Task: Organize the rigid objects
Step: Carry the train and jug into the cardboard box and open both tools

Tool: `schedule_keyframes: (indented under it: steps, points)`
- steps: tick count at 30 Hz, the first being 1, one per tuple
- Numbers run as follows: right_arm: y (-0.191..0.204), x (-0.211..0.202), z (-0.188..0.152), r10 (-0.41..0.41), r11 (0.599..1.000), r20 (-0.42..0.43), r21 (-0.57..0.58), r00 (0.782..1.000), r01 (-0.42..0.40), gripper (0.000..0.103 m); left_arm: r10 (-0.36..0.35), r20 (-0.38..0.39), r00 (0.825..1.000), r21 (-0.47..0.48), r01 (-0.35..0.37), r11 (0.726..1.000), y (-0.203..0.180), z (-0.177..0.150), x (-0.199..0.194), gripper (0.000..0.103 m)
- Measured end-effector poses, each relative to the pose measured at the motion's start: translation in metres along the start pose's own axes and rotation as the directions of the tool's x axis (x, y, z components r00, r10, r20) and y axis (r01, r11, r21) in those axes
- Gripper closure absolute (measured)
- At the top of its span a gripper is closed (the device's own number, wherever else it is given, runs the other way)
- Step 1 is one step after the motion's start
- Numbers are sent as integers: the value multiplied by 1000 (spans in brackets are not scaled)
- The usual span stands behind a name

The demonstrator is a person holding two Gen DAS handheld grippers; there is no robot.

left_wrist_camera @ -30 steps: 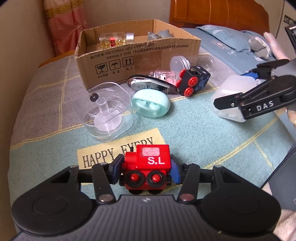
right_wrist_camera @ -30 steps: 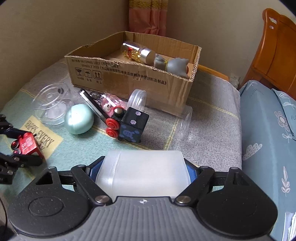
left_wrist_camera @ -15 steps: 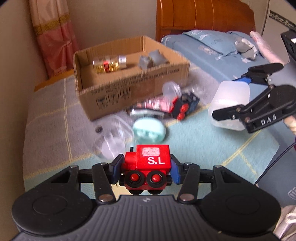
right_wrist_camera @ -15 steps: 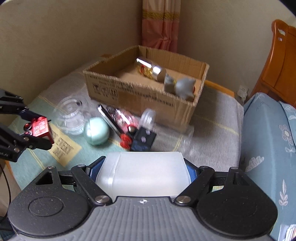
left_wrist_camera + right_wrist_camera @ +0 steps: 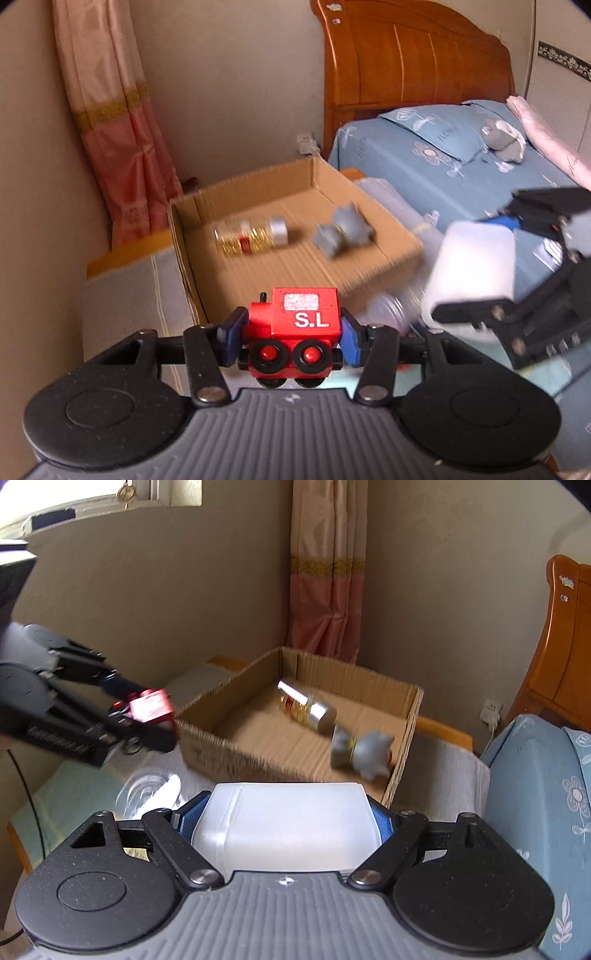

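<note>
A pink curtain (image 5: pixel 110 140) hangs beside a wooden headboard (image 5: pixel 413 62) and blue bedding (image 5: pixel 443 166).

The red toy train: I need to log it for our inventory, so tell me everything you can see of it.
The red toy train is a small blocky engine, seemingly painted wood, with white "S.L" lettering, a pale worn label above it, a black chimney stub and black wheels with red hubs. It sits upright, clamped between the blue pads of the left gripper, held in the air near the cardboard box.

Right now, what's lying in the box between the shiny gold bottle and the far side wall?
A grey cat-like figurine lies on its side there, beside the bottle in the cardboard box; the right wrist view shows it best.
</note>
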State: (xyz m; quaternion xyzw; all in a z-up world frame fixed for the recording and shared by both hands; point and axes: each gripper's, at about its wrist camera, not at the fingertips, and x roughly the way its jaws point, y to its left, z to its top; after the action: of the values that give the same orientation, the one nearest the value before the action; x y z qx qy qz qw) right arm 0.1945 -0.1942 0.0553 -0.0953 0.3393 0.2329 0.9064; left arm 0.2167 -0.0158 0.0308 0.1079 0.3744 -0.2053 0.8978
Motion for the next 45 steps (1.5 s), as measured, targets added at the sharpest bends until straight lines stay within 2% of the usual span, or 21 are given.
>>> schedule_keyframes:
  steps: [7, 12, 14, 17, 20, 23, 31, 32, 33, 35, 45]
  points:
    - [-10, 12, 23, -8, 1000, 19, 16, 1000, 7, 16, 38, -16, 999, -22, -38, 999, 30, 38, 45, 53]
    - [-14, 24, 35, -16, 999, 18, 29, 1000, 16, 16, 54, -40, 998, -51, -56, 997, 49, 50, 74, 53]
    - [-16, 29, 40, -15, 999, 18, 41, 1000, 15, 16, 75, -23, 997, -66, -77, 995, 56, 52, 83, 52]
    - [-17, 39, 47, -9, 998, 13, 59, 1000, 8, 16, 99, -18, 995, -88, -101, 991, 65, 50, 91, 21]
    - [-16, 50, 53, -12, 998, 9, 65, 1000, 11, 16, 101, 1, 995, -109, -100, 989, 70, 42, 83, 17]
    - [-14, 61, 60, -9, 997, 2, 80, 1000, 9, 16, 101, 0, 995, -113, -101, 989, 73, 33, 69, 9]
    - [-3, 92, 74, -4, 992, -19, 123, 1000, 6, 16, 113, 6, 994, -100, -112, 989, 83, 13, 38, 8]
    - [-2, 95, 75, 2, 991, -12, 134, 1000, 0, 11, 114, 6, 994, -100, -112, 989, 84, 10, 35, 8]
    - [-1, 96, 75, 6, 990, -5, 141, 1000, -5, 1, 114, 5, 993, -100, -113, 989, 84, 8, 32, 7]
    - [1, 94, 72, -4, 989, 24, 151, 1000, 0, 0, 120, 5, 993, -103, -119, 988, 86, 3, 28, 7]
    - [10, 67, 55, -84, 989, 12, 123, 996, 82, 0, 120, -1, 993, -116, -120, 986, 77, -11, 7, 7]
